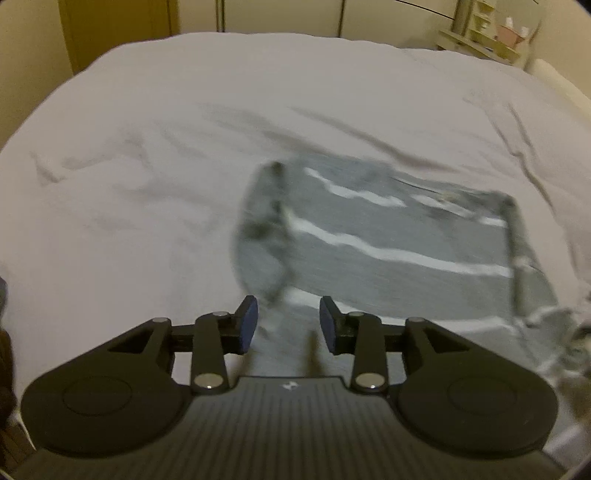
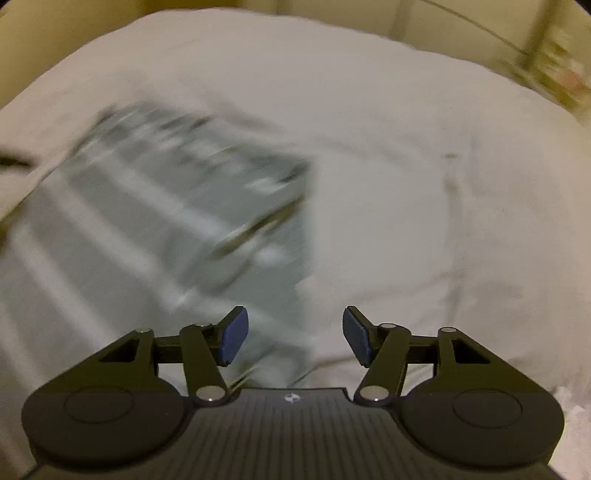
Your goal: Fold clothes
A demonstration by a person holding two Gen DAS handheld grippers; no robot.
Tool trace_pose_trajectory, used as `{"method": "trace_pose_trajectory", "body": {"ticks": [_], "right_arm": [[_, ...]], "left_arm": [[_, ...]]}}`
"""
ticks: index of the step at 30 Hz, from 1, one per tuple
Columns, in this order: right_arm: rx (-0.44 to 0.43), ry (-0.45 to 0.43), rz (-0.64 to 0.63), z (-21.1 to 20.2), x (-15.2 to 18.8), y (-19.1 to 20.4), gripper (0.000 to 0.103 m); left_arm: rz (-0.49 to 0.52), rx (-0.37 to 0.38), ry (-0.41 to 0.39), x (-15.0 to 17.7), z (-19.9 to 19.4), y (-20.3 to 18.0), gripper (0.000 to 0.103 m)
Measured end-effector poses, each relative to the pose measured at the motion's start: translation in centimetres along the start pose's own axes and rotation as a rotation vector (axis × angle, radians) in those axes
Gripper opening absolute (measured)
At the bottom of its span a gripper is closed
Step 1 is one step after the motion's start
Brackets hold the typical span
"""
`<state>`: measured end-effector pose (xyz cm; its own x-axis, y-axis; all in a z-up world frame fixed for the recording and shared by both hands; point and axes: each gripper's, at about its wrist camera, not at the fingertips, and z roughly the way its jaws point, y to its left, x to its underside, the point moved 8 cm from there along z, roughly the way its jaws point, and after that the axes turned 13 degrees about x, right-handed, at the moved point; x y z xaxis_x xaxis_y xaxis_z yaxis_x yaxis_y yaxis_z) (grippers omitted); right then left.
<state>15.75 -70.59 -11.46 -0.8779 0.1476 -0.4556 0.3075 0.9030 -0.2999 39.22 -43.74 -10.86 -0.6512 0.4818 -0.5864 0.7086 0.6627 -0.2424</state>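
A shelf unit (image 1: 484, 33) stands in the far right corner beyond the bed (image 1: 258, 92); on it sits a pinkish tub (image 1: 508, 33) holding what look like small bottles, though they are too small and soft to be sure. No other container shows. On the bed's pale sheet lies the grey garment with white stripes (image 1: 388, 236), spread mostly flat, one side rumpled into a raised fold. Taking that garment as the landmark: the left gripper (image 1: 288, 321) points down at its near edge, jaws parted with a moderate gap, grey cloth visible in the gap below the blue pads (image 1: 248, 325) but not pinched by them. In the right wrist view the garment (image 2: 177, 206) is smeared by motion blur and lies left of centre; the right gripper (image 2: 295, 338) sits over its near right corner, jaws wide apart, the pads pressing nothing, bare sheet to the garment's right.
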Motion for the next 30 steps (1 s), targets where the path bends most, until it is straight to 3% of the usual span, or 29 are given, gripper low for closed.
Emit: {"method": "trace_pose_trajectory", "body": {"ticks": [4, 7, 8, 9, 13, 17, 18, 20, 23, 30], "right_arm": [[-0.061, -0.011, -0.242, 1.8, 1.2, 5.8, 0.065], [-0.061, 0.001, -0.398, 3.7, 2.6, 7.4, 0.05], [-0.074, -0.002, -0.426, 3.8, 3.2, 7.5, 0.033], [-0.087, -0.005, -0.453, 3.9, 3.8, 7.5, 0.0], [-0.045, -0.07, -0.278, 2.0, 1.6, 1.3, 0.0], [0.167, -0.087, 0.062, 1.3, 0.5, -11.4, 0.002], [0.228, -0.072, 0.137, 1.8, 0.8, -14.0, 0.028], [0.307, -0.034, 0.273, 2.5, 1.8, -18.2, 0.047], [0.23, 0.009, 0.36, 3.0, 2.8, -18.6, 0.045], [0.064, 0.037, 0.305, 5.1, 2.6, -12.2, 0.046]], "left_arm": [[-0.036, 0.015, 0.005, 1.0, -0.6, -3.7, 0.032], [-0.038, -0.005, -0.013, 1.3, -1.8, -5.5, 0.039], [-0.041, -0.011, -0.016, 1.4, -2.2, -5.8, 0.04], [-0.043, -0.015, -0.013, 1.5, -2.1, -6.1, 0.04], [-0.043, -0.027, 0.014, 1.6, -1.0, -7.1, 0.04], [-0.024, -0.001, 0.016, 0.6, 0.1, -8.5, 0.04], [-0.013, 0.011, 0.015, 0.3, 0.3, -8.9, 0.04], [0.009, 0.025, 0.019, -0.1, 0.7, -9.4, 0.04], [0.039, 0.028, 0.023, -0.3, 1.1, -9.7, 0.04], [0.055, -0.059, 0.028, -0.3, 1.5, -5.1, 0.047]]}}
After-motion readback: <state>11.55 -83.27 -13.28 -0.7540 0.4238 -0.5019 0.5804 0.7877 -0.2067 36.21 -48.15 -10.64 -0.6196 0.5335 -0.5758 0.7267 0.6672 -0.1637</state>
